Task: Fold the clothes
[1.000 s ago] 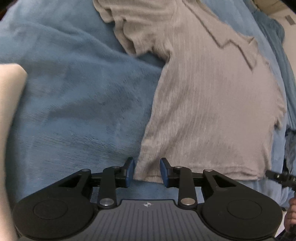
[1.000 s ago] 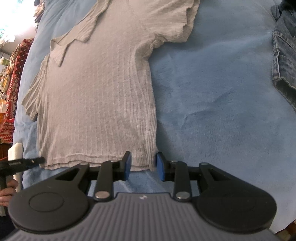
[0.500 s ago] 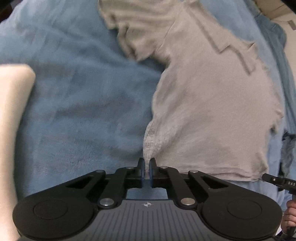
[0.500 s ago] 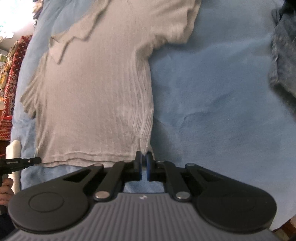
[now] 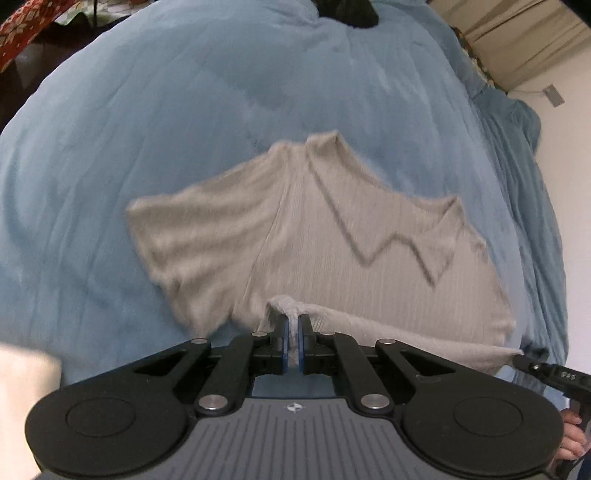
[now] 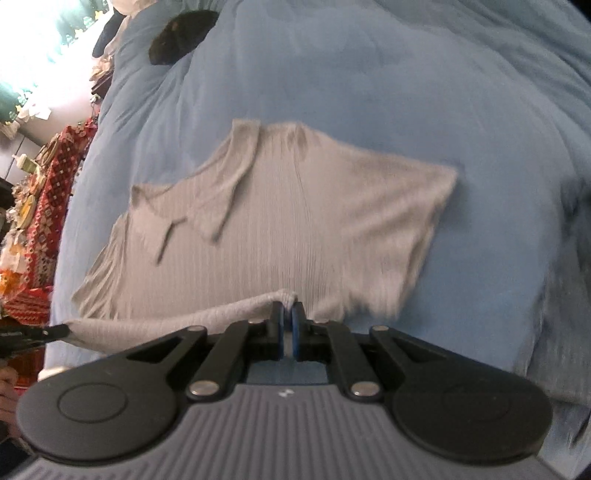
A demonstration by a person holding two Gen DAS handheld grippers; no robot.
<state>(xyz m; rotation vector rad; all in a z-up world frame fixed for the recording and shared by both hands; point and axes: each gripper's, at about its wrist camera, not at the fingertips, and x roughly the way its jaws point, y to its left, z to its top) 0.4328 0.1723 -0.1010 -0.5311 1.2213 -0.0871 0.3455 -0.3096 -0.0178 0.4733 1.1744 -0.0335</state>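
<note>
The left gripper (image 5: 293, 323) is clamped on one bottom corner of the grey ribbed shirt (image 5: 332, 236), a small bunch of hem pinched between its blue pads (image 5: 283, 338). The right gripper (image 6: 287, 314) is closed the same way on the other bottom corner, and the hem runs taut between the two, lifted off the bed. The rest of the shirt lies spread on the blue blanket (image 5: 155, 122), collar and sleeves away from the grippers, the hem carried over the body of the shirt.

Nothing lies between the grippers and the shirt. A dark bundle (image 5: 347, 13) sits on the blanket well beyond the collar. The left view alone shows a beige curtain (image 5: 517, 33) and a pale wall (image 5: 569, 155) past the blanket's edge, plus the right gripper's tip at its lower right. The right view alone shows a red patterned cloth (image 6: 44, 206) with clutter beside the bed, a bright window area (image 6: 40, 48), and a denim garment (image 6: 565, 314) near the right edge.
</note>
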